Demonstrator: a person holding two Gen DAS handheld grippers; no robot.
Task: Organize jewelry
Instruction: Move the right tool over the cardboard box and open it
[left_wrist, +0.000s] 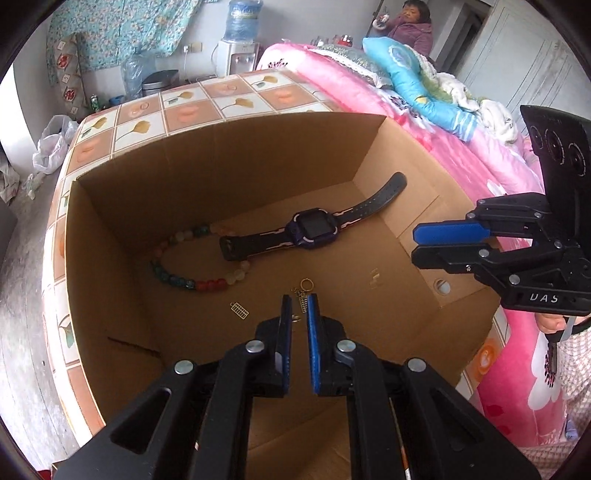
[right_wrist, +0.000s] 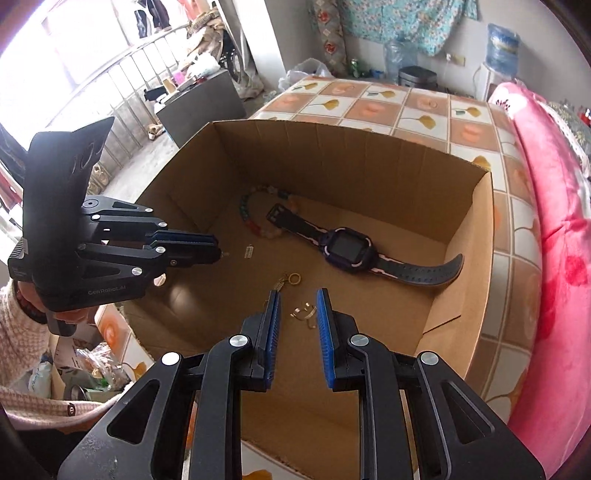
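Note:
An open cardboard box (left_wrist: 221, 166) (right_wrist: 351, 166) holds a dark purple smartwatch (left_wrist: 314, 230) (right_wrist: 349, 249), a coloured bead bracelet (left_wrist: 184, 282) (right_wrist: 255, 221), a small gold abacus charm (left_wrist: 239, 308) (right_wrist: 249, 252), a gold ring on a short chain (left_wrist: 307, 284) (right_wrist: 294, 278) and a bent gold piece (right_wrist: 304, 312). My left gripper (left_wrist: 300, 301) (right_wrist: 218, 249) hangs over the near part of the box, its pads almost together; I cannot make out anything held. My right gripper (right_wrist: 299, 293) (left_wrist: 414, 244) hovers above the bent gold piece, open, with nothing between its pads.
The box stands on a table with a tiled flower cover (left_wrist: 184, 107) (right_wrist: 406, 107). A bed with a pink quilt (left_wrist: 369, 92) (right_wrist: 554, 221) runs along one side. A person (left_wrist: 413, 29) sits at the far end, beside a water dispenser (left_wrist: 240, 37).

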